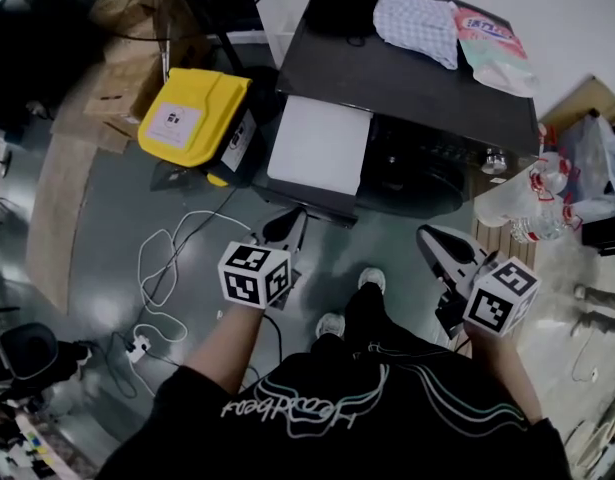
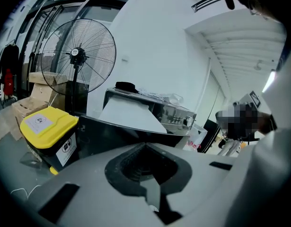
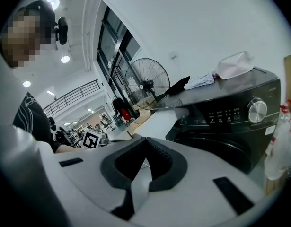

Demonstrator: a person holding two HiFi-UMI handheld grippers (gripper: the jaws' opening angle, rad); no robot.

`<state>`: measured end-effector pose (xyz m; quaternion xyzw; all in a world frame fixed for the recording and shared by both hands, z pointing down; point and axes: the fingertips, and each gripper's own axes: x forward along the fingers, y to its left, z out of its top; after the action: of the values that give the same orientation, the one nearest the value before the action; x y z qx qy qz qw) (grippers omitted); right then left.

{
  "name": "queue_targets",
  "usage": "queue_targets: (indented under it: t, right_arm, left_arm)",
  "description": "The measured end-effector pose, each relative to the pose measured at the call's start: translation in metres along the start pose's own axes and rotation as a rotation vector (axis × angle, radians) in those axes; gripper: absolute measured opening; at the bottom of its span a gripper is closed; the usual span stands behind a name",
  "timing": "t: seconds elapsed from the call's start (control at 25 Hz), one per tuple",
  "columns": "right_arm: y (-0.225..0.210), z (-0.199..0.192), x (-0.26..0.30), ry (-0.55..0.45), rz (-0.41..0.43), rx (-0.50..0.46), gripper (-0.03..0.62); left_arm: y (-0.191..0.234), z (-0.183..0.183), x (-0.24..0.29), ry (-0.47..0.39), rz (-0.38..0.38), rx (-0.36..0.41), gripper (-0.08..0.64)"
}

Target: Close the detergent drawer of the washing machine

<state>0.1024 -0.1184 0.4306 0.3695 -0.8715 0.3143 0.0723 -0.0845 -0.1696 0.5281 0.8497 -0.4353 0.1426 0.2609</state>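
1. Left gripper: the fingers are seen pressed together tip to tip, with nothing held between them.
2. Right gripper: the fingers are likewise closed tip to tip, with nothing clamped.
3. Both grippers are held low in front of the person. No contact with anything is seen.
4. Detergent drawer: found ahead of both finger pairs, pulled out from the front of the washing machine with its white top face exposed. It is placed ahead and slightly right of the left fingers, ahead and left of the right fingers, and apart from both.
5. Knob: seen beyond the right fingers and to their right, on the machine's dark control panel.
6. On the machine top, farther beyond the fingers, a black item, a checked cloth and a pouch are laid side by side.
7. White cables are spread on the floor just left of the left fingers.
8. A yellow-lidded bin is found ahead and left of the left fingers, just beside the drawer. A standing fan is seen behind it.
9. A bag of plastic bottles is set to the right of the right fingers, beside the machine.
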Motion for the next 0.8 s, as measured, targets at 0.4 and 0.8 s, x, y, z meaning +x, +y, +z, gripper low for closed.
queue_targets:
  t: [0.4,0.8]
  right_arm:
    - [-0.008,-0.025,0.004,0.044,-0.01,0.041,0.028]
    - [-0.014,-0.028,0.015,0.068,0.001,0.046,0.028]
  left_arm:
    - [0.002,0.001,0.002,-0.021,-0.002,-0.026,0.023]
    - [0.001,0.003,0.003,-0.031,0.018,-0.066,0.023]
